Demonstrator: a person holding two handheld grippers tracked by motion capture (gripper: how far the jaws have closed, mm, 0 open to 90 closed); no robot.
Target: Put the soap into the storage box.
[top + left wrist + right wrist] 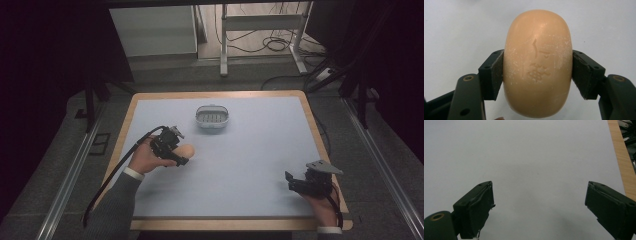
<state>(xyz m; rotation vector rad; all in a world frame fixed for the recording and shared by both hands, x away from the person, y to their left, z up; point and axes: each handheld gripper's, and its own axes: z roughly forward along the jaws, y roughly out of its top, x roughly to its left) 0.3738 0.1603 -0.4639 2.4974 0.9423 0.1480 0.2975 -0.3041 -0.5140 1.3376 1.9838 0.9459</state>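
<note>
A peach-coloured oval bar of soap (537, 62) with stamped marks sits between the two black pads of my left gripper (537, 72), which is shut on its sides. In the high view the same soap (186, 151) shows at the left-middle of the table, in my left gripper (181, 155). A small white soap dish (212, 117) with a slotted floor stands farther back, near the table's middle. My right gripper (291, 183) rests at the front right, and in the right gripper view its jaws (539, 205) stand wide open with only bare table between them.
The table has a pale blue-grey mat (240, 165) with a wooden border (320, 135). Beyond the far edge stand a white table frame (260, 30) and loose cables on the floor (280, 45). Metal rails run along both sides.
</note>
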